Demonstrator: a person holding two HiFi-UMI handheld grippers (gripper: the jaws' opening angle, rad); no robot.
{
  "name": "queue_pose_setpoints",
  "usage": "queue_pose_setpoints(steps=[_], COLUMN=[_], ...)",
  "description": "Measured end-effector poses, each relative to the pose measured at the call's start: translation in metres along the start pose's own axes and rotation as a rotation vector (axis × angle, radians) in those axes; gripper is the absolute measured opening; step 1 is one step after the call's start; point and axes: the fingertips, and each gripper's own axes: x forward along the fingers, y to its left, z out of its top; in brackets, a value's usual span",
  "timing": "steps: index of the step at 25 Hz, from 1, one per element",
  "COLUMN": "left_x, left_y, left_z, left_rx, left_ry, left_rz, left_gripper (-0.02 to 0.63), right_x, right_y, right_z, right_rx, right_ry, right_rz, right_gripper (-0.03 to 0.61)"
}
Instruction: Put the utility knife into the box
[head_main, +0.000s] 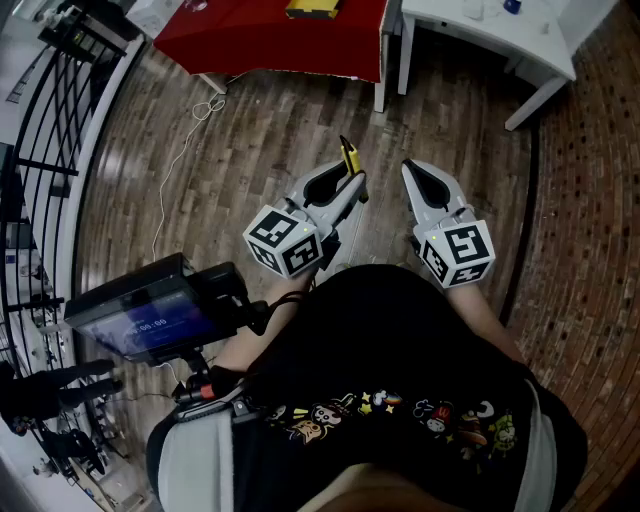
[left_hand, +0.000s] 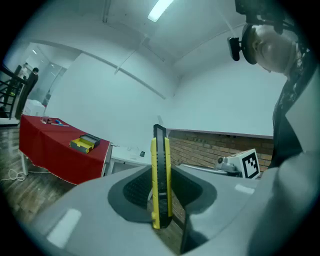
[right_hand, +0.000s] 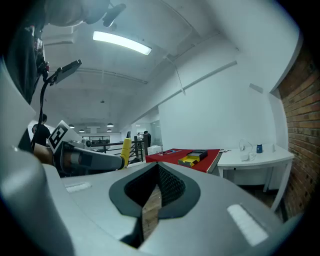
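A yellow and black utility knife (left_hand: 161, 180) stands upright between the jaws of my left gripper (left_hand: 160, 167), which is shut on it. In the head view the knife (head_main: 350, 158) sticks out past the left gripper (head_main: 343, 183) over the wooden floor. My right gripper (head_main: 420, 175) is held beside it, shut with nothing in it (right_hand: 156, 175). The box (left_hand: 85, 143), yellow with a dark lid part, lies on a red-covered table (left_hand: 50, 150) some way ahead. The same box (right_hand: 194, 158) shows in the right gripper view, and its near edge (head_main: 313, 8) shows at the head view's top.
A white table (head_main: 480, 30) stands right of the red table (head_main: 270, 35), by a brick-paved strip (head_main: 590, 200). Black railing (head_main: 40, 150) runs along the left. A monitor on a rig (head_main: 150, 310) sits at my left hip. A white cable (head_main: 185, 150) lies on the floor.
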Motion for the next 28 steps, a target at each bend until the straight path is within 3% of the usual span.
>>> queue_pose_setpoints(steps=[9,21,25,28], left_x=[0.002,0.047,0.048,0.050], left_y=[0.000,-0.011,0.002,0.024], left_z=[0.007,-0.025,-0.046,-0.039], left_rx=[0.004,-0.012,-0.050,-0.045], left_ry=[0.003,0.008,0.029,0.017], left_rz=[0.021,0.174,0.189,0.204], left_gripper=[0.115,0.115,0.115,0.115], right_x=[0.002,-0.021,-0.005,0.017], right_y=[0.000,-0.057,-0.066,-0.068], right_z=[0.009,-0.023,-0.038,-0.035], right_rx=[-0.001,-0.004,0.019,0.017], right_ry=[0.003,0.063,0.072,0.071], right_rz=[0.017,0.112,0.121,0.136], right_gripper=[0.025,0.025,0.025,0.025])
